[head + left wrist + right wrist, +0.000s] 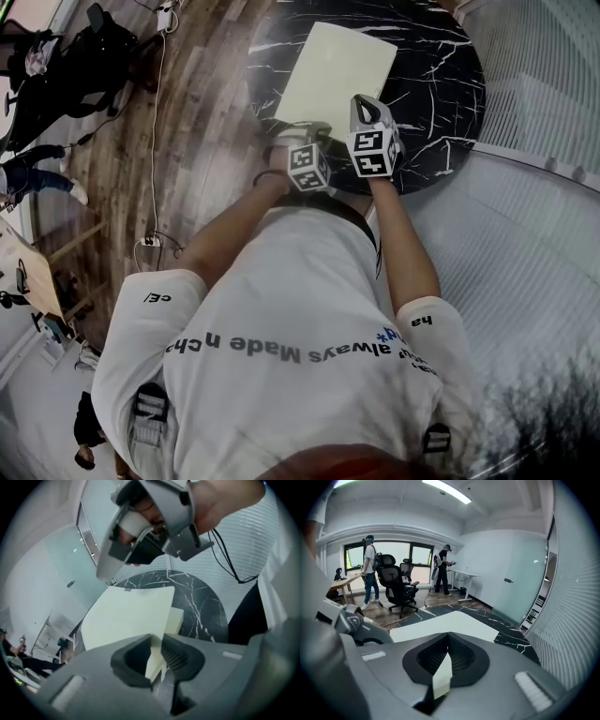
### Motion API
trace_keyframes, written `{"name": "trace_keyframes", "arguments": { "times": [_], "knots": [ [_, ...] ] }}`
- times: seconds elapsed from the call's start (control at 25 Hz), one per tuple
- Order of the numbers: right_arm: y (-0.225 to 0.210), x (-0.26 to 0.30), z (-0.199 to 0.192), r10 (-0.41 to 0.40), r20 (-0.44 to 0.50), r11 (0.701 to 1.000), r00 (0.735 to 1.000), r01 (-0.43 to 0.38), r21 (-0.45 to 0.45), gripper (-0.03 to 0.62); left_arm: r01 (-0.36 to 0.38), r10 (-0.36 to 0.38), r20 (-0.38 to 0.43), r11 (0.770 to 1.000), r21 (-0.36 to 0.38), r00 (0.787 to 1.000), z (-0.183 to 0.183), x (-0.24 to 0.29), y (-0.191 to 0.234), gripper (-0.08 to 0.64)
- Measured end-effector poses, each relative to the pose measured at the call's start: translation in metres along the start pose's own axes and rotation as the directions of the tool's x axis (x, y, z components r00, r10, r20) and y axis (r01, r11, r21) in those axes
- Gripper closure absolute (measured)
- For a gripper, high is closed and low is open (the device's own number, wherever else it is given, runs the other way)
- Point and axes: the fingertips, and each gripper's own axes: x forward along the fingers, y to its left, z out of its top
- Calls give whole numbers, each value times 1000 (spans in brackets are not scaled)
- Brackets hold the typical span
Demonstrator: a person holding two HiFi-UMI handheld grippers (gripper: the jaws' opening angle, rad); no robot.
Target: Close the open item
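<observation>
A pale yellow folder (333, 70) lies flat on the round black marble table (441, 84). Both grippers are at its near edge. My left gripper (300, 129) is at the near left corner. In the left gripper view its jaws (157, 641) stand slightly apart, with the corner of the folder's cover (126, 616) in the narrow gap; a lower layer (176, 620) shows just under the cover. My right gripper (362, 103) hangs over the near right corner. Its jaws (449, 637) meet at the tips, and the folder (450, 623) spreads out ahead of them.
The table's curved edge (511, 641) falls off toward a ribbed white wall (534, 94) on the right. Wooden floor with cables (155, 141) lies left of the table. Office chairs (396, 585) and two standing people (370, 569) are far back by the windows.
</observation>
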Motion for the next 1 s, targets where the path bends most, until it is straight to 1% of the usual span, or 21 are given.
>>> {"name": "trace_keyframes", "arguments": {
  "times": [0.16,0.32,0.64,1.0],
  "knots": [
    [-3,33,-30,5,-87,999,996,-8,-36,591,17,-17,-14,1000,3,1000,-3,10,-4,494],
    [-7,55,-48,7,-139,999,990,-14,-52,591,32,-31,-37,999,13,999,-3,17,-3,491],
    [-11,74,-71,19,-186,999,982,-27,-41,591,57,-57,-61,998,0,997,-5,28,-7,483],
    [-17,84,-94,33,-232,999,972,-35,-8,591,83,-81,-68,996,26,994,-4,34,-9,476]
  ]
}}
